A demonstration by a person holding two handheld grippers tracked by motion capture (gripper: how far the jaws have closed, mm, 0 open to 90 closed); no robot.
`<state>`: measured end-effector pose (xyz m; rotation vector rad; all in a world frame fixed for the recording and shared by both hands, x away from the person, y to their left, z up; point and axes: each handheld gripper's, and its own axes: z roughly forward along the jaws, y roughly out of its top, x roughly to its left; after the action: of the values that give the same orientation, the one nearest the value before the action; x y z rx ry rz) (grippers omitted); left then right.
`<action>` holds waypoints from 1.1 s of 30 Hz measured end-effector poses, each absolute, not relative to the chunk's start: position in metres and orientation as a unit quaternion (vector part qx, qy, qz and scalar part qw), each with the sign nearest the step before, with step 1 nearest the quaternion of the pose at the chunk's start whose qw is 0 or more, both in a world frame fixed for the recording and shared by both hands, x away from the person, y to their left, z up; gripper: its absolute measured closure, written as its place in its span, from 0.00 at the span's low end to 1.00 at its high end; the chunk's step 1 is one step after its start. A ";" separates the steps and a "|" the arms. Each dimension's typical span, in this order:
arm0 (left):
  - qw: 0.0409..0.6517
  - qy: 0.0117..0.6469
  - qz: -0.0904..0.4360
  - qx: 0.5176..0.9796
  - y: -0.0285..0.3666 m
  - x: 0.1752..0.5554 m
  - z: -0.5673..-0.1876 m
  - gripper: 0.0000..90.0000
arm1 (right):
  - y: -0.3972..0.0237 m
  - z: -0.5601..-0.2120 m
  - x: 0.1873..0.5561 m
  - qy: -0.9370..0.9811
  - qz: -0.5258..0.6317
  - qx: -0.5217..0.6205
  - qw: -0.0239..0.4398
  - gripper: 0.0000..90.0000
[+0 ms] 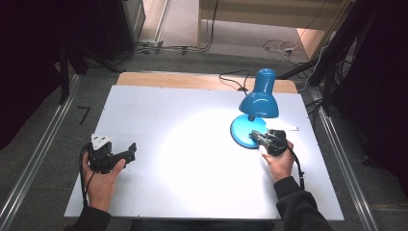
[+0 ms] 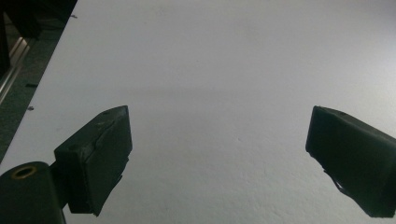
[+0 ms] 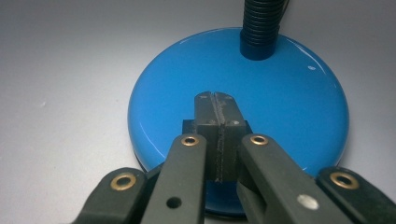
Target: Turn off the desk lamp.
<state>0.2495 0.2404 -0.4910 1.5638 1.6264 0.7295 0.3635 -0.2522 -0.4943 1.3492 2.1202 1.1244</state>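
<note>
A glossy blue desk lamp (image 1: 255,110) stands at about two o'clock on the white matte surface (image 1: 183,159), its round base (image 3: 243,112) smooth enamel, its ribbed neck (image 3: 261,28) rising at the base's twelve o'clock. The right claw (image 1: 256,136) sits over the near part of that base, jaws pressed together on nothing visible, clearly the nearer hand. The left claw (image 1: 126,154) rests at eight o'clock, jaws spread wide, well apart from the lamp.

Lamp base (image 3: 243,93): near rim hidden behind right gripper (image 3: 216,100) linkage. Gooseneck (image 3: 262,28) cut off at top edge. Switch beneath closed jaws not discernible.
</note>
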 end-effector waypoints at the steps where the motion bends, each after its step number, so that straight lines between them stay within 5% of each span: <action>1: 0.376 0.636 0.285 0.611 0.240 0.250 -0.491 0.09 | -0.252 -0.494 0.363 0.757 0.399 0.480 0.195 0.98; 33: 0.377 0.636 0.283 0.611 0.241 0.250 -0.492 0.09 | -0.259 -0.492 0.375 0.738 0.399 0.502 0.209 0.98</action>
<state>0.2501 0.2413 -0.4916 1.5625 1.6257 0.7226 0.3747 -0.2586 -0.4920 1.3965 2.0536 1.1085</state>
